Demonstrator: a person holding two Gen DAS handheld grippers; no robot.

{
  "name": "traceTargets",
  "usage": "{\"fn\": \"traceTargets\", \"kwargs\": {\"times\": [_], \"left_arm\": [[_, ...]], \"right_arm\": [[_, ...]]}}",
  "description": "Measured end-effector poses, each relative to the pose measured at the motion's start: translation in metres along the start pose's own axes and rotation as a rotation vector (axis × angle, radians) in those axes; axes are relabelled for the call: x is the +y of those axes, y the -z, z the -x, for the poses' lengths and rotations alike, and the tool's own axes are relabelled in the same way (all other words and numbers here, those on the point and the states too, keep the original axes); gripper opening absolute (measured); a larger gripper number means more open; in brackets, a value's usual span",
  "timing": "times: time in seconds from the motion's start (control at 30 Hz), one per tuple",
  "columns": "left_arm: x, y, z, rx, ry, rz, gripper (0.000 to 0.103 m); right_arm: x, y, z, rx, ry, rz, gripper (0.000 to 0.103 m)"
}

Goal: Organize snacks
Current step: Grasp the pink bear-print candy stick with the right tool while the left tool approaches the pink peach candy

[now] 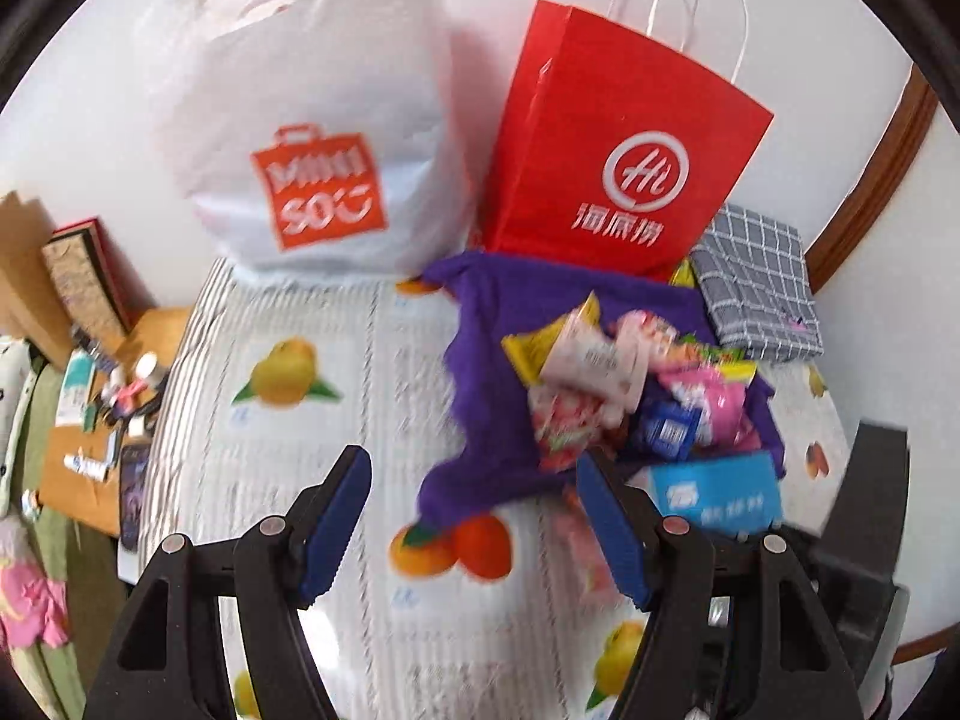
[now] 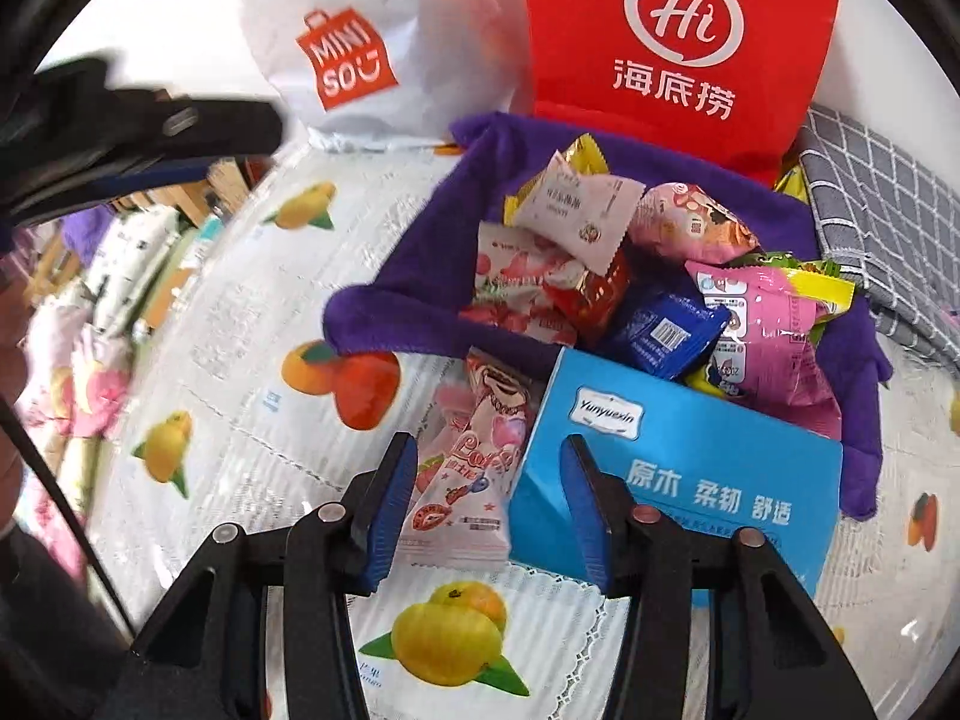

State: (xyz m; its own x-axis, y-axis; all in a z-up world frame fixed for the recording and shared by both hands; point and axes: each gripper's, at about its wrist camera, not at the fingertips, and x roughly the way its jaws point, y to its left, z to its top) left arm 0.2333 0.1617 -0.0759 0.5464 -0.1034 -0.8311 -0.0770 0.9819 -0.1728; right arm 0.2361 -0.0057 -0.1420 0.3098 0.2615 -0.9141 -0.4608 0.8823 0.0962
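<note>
Right wrist view: right gripper [image 2: 489,495] wide open, a pink packet [image 2: 474,468] lying between its fingers. At 1 o'clock a blue box [image 2: 690,480]; beyond it, at 12 to 1 o'clock, snacks [image 2: 600,264] heaped on a purple cloth [image 2: 408,282]. Left wrist view: left gripper [image 1: 474,516] wide open over the tablecloth [image 1: 288,468], holding nothing; snacks at 1 o'clock.
</note>
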Motion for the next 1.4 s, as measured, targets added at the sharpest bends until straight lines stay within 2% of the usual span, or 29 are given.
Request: {"fn": "traceTargets", "kwargs": {"times": [0.1,0.17,0.27,0.5,0.7,0.87,0.97,1.07,1.13,1.2,1.27,1.4], "left_arm": [[0.005,0.019,0.006,0.013,-0.006,0.002,0.069],[0.009,0.031,0.008,0.022,-0.005,0.010,0.069],[0.012,0.043,0.010,0.032,0.000,0.028,0.069],[0.006,0.071,0.009,0.058,0.009,0.029,0.069],[-0.008,0.094,-0.004,0.097,0.020,0.026,0.069],[-0.018,0.115,-0.015,0.122,0.034,0.029,0.069],[-0.021,0.123,-0.020,0.134,0.042,0.042,0.069],[-0.026,0.128,-0.022,0.142,0.049,0.046,0.069],[-0.031,0.129,-0.022,0.139,0.044,0.038,0.069],[-0.035,0.129,-0.022,0.137,0.035,0.031,0.069],[-0.038,0.128,-0.022,0.135,0.032,0.023,0.069],[-0.047,0.126,-0.025,0.133,0.017,-0.007,0.069]], "right_arm": [[0.013,0.006,-0.001,-0.001,0.092,0.052,0.037],[0.017,0.011,0.003,-0.002,0.090,0.065,0.026],[0.020,0.022,0.010,-0.023,0.068,0.070,0.020],[0.012,0.064,0.036,-0.064,-0.031,-0.008,0.019],[0.002,0.113,0.067,-0.137,-0.094,-0.059,0.019],[-0.025,0.156,0.080,-0.195,0.017,-0.104,0.019],[-0.047,0.176,0.076,-0.190,0.074,-0.124,0.021],[-0.065,0.188,0.063,-0.143,0.076,-0.145,0.025],[-0.074,0.192,0.058,-0.141,0.060,-0.174,0.028],[-0.082,0.194,0.054,-0.158,0.025,-0.209,0.047],[-0.088,0.195,0.049,-0.187,0.003,-0.242,0.054],[-0.094,0.190,0.033,-0.194,-0.011,-0.270,0.052]]}}
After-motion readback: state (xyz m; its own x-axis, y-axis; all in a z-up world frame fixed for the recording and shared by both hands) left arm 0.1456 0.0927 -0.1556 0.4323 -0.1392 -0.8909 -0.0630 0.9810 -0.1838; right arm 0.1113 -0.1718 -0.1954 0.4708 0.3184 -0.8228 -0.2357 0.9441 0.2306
